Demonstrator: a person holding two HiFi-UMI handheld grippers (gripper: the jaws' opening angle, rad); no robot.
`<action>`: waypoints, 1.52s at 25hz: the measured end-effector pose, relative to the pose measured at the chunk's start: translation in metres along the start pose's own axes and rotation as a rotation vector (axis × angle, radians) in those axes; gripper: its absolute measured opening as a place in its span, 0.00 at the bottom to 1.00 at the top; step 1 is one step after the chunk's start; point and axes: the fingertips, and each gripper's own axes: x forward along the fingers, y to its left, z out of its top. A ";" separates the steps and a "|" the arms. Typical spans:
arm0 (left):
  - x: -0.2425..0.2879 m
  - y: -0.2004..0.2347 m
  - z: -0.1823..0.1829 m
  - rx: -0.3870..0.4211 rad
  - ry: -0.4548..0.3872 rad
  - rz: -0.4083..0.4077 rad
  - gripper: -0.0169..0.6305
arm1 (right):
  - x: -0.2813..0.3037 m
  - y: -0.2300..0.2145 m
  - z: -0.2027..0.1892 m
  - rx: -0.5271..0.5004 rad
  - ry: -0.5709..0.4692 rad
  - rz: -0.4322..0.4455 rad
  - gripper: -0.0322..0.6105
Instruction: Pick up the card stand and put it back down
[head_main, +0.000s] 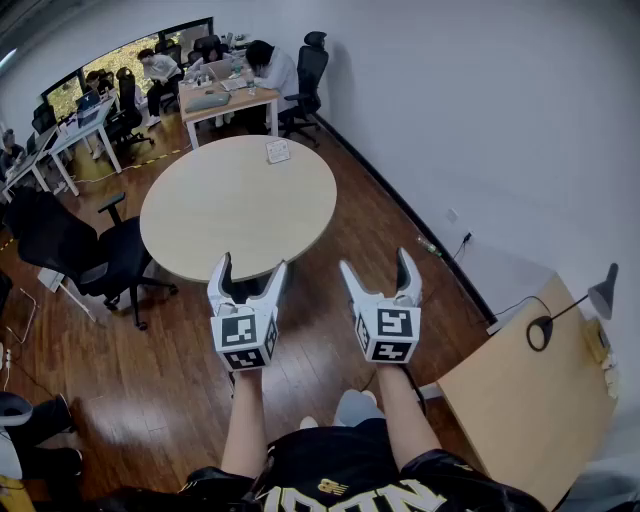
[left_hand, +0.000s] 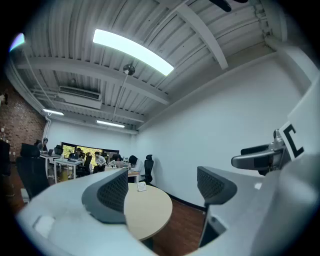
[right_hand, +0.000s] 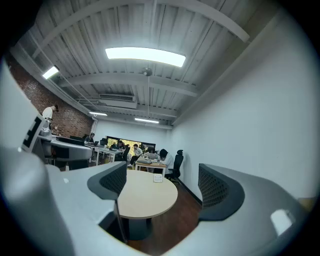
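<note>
A small white card stand (head_main: 278, 151) sits upright near the far edge of the round beige table (head_main: 200, 215). It also shows small in the left gripper view as the card stand (left_hand: 142, 186) and in the right gripper view as the card stand (right_hand: 158, 178). My left gripper (head_main: 247, 271) is held level just short of the table's near edge, jaws open and empty. My right gripper (head_main: 378, 272) hovers beside it over the wooden floor, also open and empty. Both are far from the stand.
Black office chairs (head_main: 75, 252) stand left of the table. Desks with seated people (head_main: 262, 66) fill the far end of the room. A light wooden desk (head_main: 525, 395) with a lamp is at the right, by the white wall (head_main: 480, 120).
</note>
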 end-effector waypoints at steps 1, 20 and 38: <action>0.002 -0.001 -0.001 0.003 -0.003 -0.010 0.70 | 0.001 0.001 -0.001 0.002 0.001 0.000 0.74; 0.160 -0.007 -0.034 0.041 0.072 -0.028 0.70 | 0.151 -0.049 -0.044 0.086 0.034 0.085 0.74; 0.371 -0.069 -0.047 0.036 0.103 -0.085 0.69 | 0.285 -0.211 -0.067 0.162 0.028 0.041 0.74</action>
